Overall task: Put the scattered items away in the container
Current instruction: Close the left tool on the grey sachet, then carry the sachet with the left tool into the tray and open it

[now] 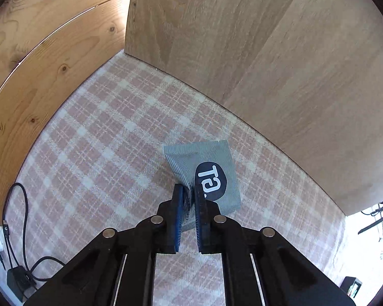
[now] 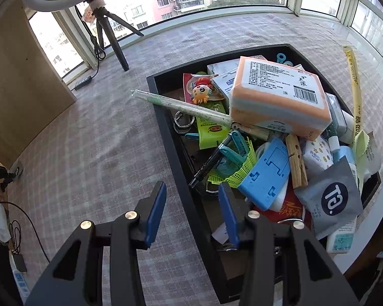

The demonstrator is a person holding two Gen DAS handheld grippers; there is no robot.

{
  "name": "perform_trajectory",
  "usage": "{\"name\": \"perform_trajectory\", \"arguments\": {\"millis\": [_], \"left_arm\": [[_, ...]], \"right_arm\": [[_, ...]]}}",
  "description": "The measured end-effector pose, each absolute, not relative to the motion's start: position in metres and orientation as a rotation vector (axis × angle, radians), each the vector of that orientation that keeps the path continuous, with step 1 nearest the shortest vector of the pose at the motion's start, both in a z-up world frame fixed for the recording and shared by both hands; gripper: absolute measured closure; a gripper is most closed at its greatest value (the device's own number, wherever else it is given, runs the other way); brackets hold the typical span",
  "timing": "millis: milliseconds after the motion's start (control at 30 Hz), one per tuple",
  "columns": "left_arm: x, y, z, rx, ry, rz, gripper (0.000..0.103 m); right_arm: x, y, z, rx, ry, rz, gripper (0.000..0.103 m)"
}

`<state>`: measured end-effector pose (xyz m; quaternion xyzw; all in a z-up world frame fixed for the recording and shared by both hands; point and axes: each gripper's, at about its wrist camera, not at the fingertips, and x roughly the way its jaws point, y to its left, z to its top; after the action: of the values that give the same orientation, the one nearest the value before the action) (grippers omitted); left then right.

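In the left wrist view my left gripper (image 1: 189,191) is shut on a grey striped sachet (image 1: 204,165) with a dark round logo, holding it by its near edge over the pink checked cloth (image 1: 102,140). In the right wrist view my right gripper (image 2: 191,191) is open and empty, straddling the near left wall of the black container (image 2: 166,132). The container is piled with several items: an orange tissue pack (image 2: 278,99), a blue plastic piece (image 2: 265,173), a wooden peg (image 2: 296,163), a black pen (image 2: 209,160) and another grey sachet (image 2: 332,196).
Wooden panels (image 1: 268,51) close the corner behind the sachet. Cables and a power strip (image 1: 15,267) lie at the left. A tripod (image 2: 109,28) stands by the window. A yellow stick packet (image 2: 355,84) lies at the container's far right edge.
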<state>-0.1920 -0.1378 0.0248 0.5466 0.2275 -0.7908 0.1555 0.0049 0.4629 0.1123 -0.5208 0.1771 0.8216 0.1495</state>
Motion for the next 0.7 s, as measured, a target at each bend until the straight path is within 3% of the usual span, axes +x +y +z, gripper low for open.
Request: {"name": "perform_trajectory", "arguments": {"millis": [233, 467, 700], "left_arm": [[-0.131, -0.086, 0.06, 1.597, 0.614, -2.423, 0.095], [-0.074, 0.02, 0.087, 1.727, 0.448, -2.619, 0.095], [-0.097, 0.155, 0.117, 1.939, 0.215, -2.861, 0.095]], "right_arm": [[0.008, 0.464, 0.118, -1.468, 0.516, 2.381, 0.061], [0.036, 0.483, 0.125, -1.41, 0.538, 2.36, 0.061], [0.095, 0.52, 0.131, -1.314, 0.625, 2.278, 0.061]]}}
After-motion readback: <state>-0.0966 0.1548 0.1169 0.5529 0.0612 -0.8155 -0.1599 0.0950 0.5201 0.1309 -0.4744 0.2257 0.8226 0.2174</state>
